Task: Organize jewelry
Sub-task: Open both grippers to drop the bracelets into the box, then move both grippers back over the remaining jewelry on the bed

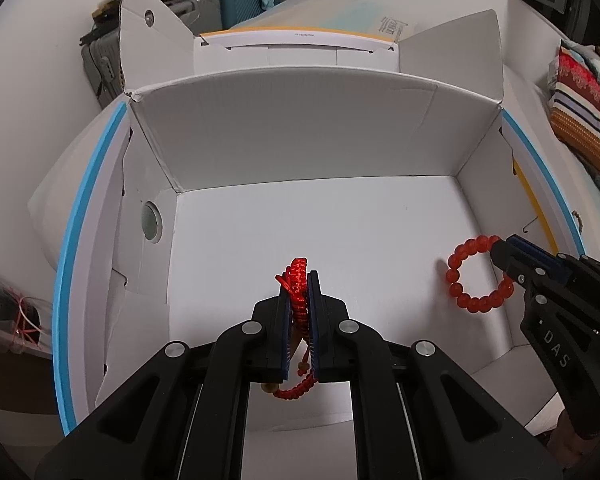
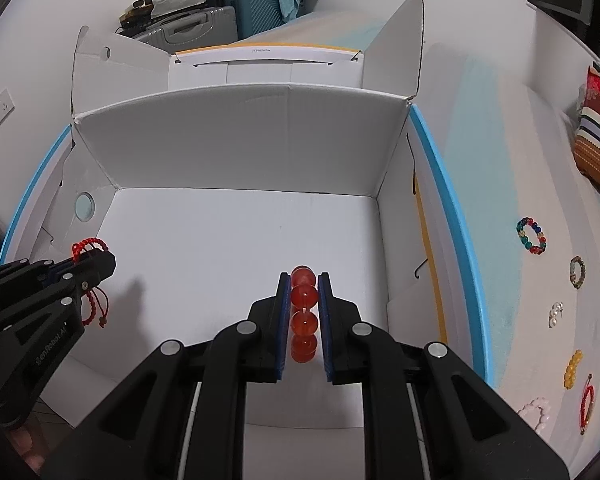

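Note:
An open white cardboard box (image 1: 300, 152) lies ahead, also in the right wrist view (image 2: 240, 148). My left gripper (image 1: 299, 280) is shut on a red braided cord bracelet (image 1: 296, 280) and holds it above the box floor; the right wrist view shows it at the left (image 2: 100, 258) with the cord bracelet (image 2: 86, 246). My right gripper (image 2: 304, 280) is shut on a red bead bracelet (image 2: 303, 312) over the box floor; the left wrist view shows that gripper (image 1: 500, 246) at the right, with the bead ring (image 1: 478, 274) hanging from it.
Several more bracelets lie on the surface right of the box: a multicoloured one (image 2: 532, 236), a green one (image 2: 577, 272), a yellow one (image 2: 573, 368), a pink one (image 2: 536, 412). Suitcases (image 2: 236, 8) stand behind. A striped pillow (image 2: 598, 148) is far right.

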{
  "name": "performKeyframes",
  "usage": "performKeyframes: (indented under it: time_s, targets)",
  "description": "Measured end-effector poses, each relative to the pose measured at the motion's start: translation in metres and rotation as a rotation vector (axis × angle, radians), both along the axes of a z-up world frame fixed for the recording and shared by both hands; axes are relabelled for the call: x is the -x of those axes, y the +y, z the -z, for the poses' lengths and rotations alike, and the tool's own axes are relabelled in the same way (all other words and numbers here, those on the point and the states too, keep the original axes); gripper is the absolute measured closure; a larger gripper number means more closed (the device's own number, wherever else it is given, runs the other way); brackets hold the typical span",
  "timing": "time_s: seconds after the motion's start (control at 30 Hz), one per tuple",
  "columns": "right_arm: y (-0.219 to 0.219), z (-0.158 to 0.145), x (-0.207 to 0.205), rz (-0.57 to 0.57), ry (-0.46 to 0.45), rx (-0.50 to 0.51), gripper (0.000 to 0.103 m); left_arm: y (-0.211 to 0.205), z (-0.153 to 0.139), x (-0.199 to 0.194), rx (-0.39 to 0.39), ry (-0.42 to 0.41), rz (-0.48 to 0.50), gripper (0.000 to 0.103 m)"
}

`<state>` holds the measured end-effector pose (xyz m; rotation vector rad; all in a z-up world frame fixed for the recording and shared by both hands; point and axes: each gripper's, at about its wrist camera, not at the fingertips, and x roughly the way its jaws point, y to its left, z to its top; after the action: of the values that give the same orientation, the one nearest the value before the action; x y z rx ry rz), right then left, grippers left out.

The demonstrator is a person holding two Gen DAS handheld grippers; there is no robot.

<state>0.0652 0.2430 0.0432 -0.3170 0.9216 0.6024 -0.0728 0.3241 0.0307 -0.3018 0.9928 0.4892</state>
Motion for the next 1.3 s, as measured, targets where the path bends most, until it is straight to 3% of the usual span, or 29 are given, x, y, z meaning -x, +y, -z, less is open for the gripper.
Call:
performKeyframes:
  time_s: [0.17, 0.23, 0.4, 0.5, 0.7, 0.9, 1.3]
  targets:
    - [0.004, -0.003, 0.002, 0.002, -0.007, 0.000, 0.089, -0.001, -0.001, 0.000, -0.006, 0.006, -0.005, 0.093]
    - [0.002, -0.008, 0.003, 0.007, -0.013, -0.011, 0.079, -0.003, -0.004, 0.002, -0.020, 0.004, -0.013, 0.093]
    - [-0.014, -0.028, 0.004, 0.037, -0.052, -0.048, 0.047, -0.008, -0.015, 0.007, -0.060, -0.016, -0.034, 0.050]
    - [-0.033, -0.047, 0.005, 0.070, -0.096, -0.073, 0.032, -0.016, -0.029, 0.011, -0.086, -0.052, -0.038, 0.032]
    - [-0.076, -0.079, 0.007, 0.112, -0.182, -0.090, 0.021, -0.047, -0.058, 0.013, -0.121, -0.133, -0.008, 0.010]
    - [-0.136, -0.096, 0.004, 0.182, -0.244, -0.100, 0.010, -0.096, -0.077, 0.004, -0.133, -0.205, 0.062, 0.006]
    - [-0.283, -0.090, -0.016, 0.387, -0.255, -0.077, 0.008, -0.225, -0.073, -0.045, -0.116, -0.240, 0.291, 0.006]
